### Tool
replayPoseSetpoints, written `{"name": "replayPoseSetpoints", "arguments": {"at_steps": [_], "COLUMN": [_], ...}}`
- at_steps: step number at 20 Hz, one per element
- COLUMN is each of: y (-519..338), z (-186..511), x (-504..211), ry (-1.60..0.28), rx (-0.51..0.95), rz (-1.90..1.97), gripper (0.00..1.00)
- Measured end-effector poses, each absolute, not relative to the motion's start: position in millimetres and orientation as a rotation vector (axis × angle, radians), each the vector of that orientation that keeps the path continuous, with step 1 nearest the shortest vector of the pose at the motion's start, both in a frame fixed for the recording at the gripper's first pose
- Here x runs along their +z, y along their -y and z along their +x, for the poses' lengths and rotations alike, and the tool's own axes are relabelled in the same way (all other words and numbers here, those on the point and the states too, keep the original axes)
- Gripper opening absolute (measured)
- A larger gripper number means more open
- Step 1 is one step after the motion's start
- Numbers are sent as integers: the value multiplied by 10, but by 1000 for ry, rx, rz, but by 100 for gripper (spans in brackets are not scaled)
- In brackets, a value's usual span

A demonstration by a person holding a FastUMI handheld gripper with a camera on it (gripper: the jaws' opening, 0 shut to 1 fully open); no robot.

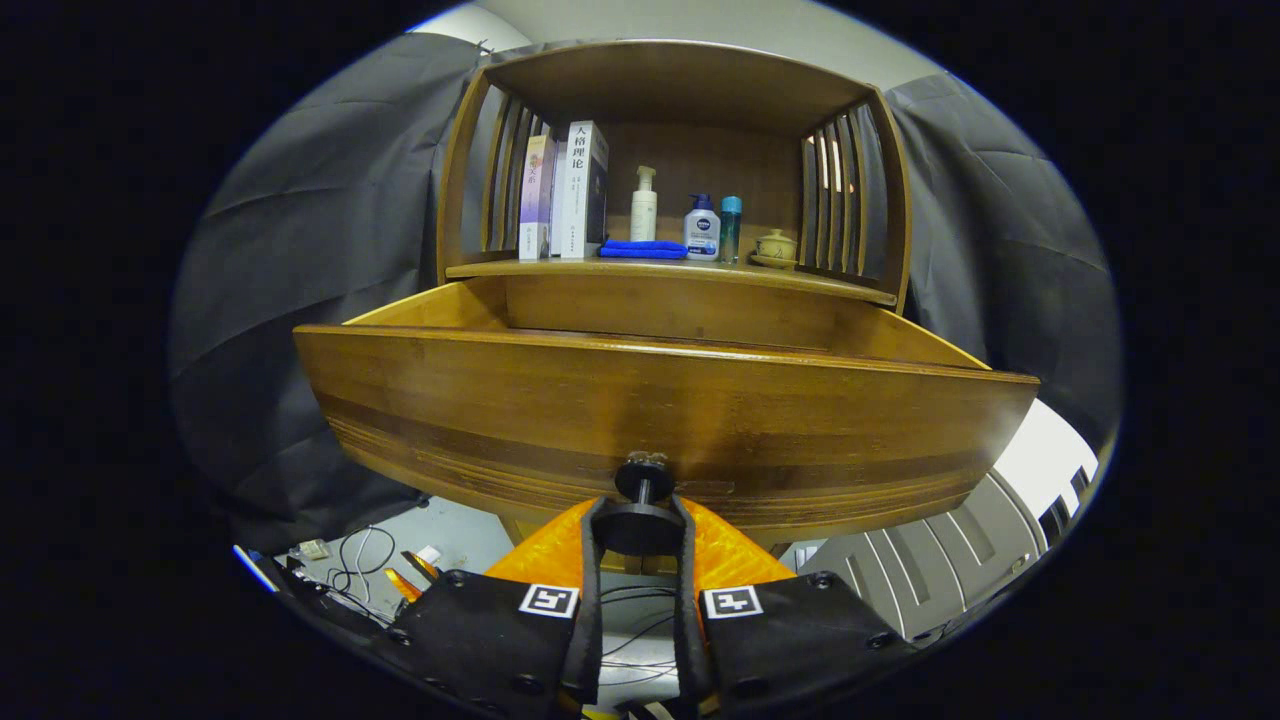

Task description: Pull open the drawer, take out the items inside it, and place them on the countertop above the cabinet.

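Clamping the round black drawer knob [643, 480], gripper [640, 528] fingers pressed on both its sides; brown wooden drawer [660, 410] pulled out of the wooden cabinet [680, 90]; folded blue cloth [642, 249], bottles, books along countertop [670, 270] front edge; drawer contents hidden.

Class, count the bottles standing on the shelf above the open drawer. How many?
3: a white pump bottle beside the books, another pump bottle right of the blue cloth, a teal bottle next to it.
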State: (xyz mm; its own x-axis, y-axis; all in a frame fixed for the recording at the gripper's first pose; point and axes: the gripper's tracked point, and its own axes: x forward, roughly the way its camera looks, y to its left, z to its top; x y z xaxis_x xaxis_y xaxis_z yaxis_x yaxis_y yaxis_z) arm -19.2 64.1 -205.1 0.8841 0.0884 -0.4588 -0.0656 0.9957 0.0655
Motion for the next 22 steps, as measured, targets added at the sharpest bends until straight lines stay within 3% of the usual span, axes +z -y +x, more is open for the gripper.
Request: {"name": "replayPoseSetpoints", "arguments": {"at_steps": [3,13,22], "y": [-649,-417,-82], "z": [-191,-352,-132], "x": [-2053,-1593,-769], "ry": [-483,-350,-238], "rx": [94,34,-151], "rz": [48,55,124], "gripper": [35,99,98]}}
